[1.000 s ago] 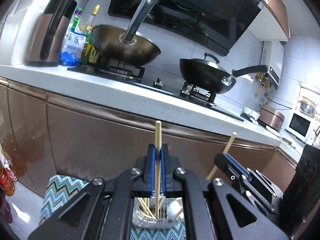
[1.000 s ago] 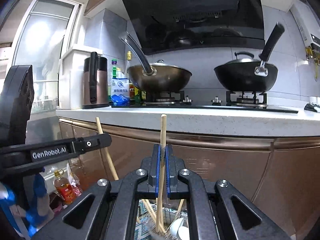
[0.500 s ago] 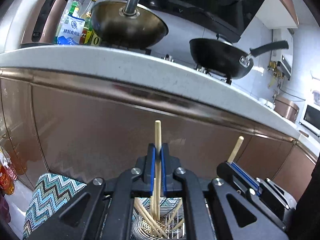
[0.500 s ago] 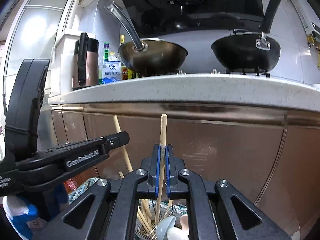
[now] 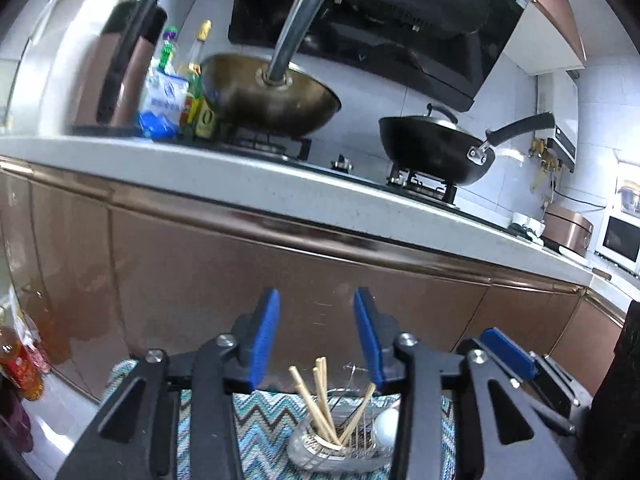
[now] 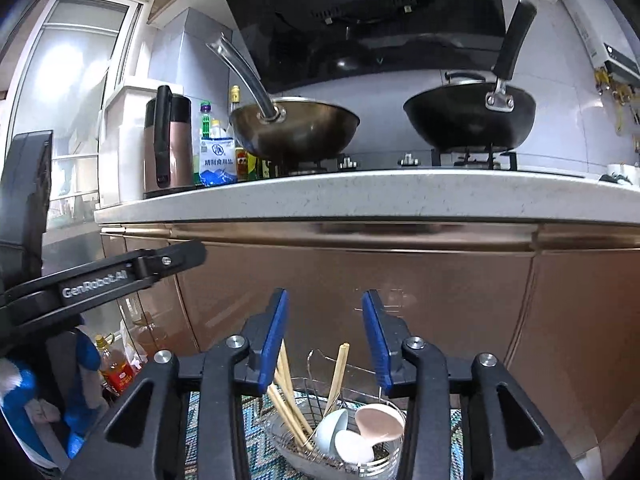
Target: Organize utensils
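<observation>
Left gripper (image 5: 316,336) jaws apart, empty. Right gripper (image 6: 325,336) same (blue pads spread). Pale wooden chopsticks (image 5: 320,404) stand tilted in round wire-mesh holder (image 6: 296,444) on zigzag-patterned cloth (image 5: 260,420), beside ceramic spoons (image 6: 360,432).

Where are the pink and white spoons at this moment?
In the right wrist view, the spoons stand in the wire basket, on its right side, beside the chopsticks, below the open right gripper.

A home kitchen.
Two woks (image 6: 295,132) (image 6: 470,118) sit on a gas hob under a black range hood (image 6: 360,12); a pale stone counter (image 6: 360,198) tops bronze cabinet doors (image 6: 400,292), with kettle (image 6: 166,142), oil bottles (image 5: 198,84) and microwave (image 5: 622,240).
</observation>
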A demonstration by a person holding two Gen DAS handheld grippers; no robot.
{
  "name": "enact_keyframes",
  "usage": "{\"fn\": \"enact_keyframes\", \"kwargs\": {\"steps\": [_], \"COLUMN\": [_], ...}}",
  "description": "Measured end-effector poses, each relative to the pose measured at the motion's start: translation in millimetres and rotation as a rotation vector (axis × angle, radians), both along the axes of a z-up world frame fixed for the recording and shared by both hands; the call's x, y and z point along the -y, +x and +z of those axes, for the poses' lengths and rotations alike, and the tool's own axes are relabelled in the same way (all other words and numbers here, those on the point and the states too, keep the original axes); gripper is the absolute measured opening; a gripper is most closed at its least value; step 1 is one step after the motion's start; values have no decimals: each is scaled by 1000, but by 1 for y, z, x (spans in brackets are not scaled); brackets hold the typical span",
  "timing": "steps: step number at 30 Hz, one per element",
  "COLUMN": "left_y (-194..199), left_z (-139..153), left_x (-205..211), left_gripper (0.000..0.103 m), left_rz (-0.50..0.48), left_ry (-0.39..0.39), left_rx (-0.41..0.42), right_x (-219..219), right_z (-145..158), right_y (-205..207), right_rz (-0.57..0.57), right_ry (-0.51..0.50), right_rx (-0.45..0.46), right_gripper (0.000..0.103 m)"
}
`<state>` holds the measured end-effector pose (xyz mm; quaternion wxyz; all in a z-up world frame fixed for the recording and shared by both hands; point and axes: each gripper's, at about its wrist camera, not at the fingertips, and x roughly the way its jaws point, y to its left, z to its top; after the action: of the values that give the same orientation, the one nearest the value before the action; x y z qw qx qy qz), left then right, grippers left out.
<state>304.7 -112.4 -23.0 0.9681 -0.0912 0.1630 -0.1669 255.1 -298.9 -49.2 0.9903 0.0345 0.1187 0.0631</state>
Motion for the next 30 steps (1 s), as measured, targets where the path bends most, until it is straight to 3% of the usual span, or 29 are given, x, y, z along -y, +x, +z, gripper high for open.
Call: {"fn": "enact_keyframes", "kwargs": {"steps": [6, 15, 17, 22, 26, 30], "left_y": [-44, -108, -118, -146, -170, -195], "left_z": [13, 18, 19, 23, 30, 38], "left_x": [-18, -50, -58, -82, -99, -112], "left_gripper": [50, 64, 66, 66, 67, 76], "left_rz": [31, 128, 153, 190, 224, 287], "left_ry": [69, 171, 183, 210, 222, 256], "left_rx": [13, 41, 45, 28, 53, 101], "right_x": [-8, -15, -16, -20, -22, -19], "right_z": [17, 38, 40, 42, 43, 44], "right_y": [-42, -112, -127, -161, -187, -208], "right_rz": [-34, -84, -98, -120, -152, -184], "right_ry": [-17, -24, -32, -49, -68, -64], "right_rx": [8, 27, 26, 12, 19, 19], "right_gripper": [55, 84, 95, 103, 103, 103]}}
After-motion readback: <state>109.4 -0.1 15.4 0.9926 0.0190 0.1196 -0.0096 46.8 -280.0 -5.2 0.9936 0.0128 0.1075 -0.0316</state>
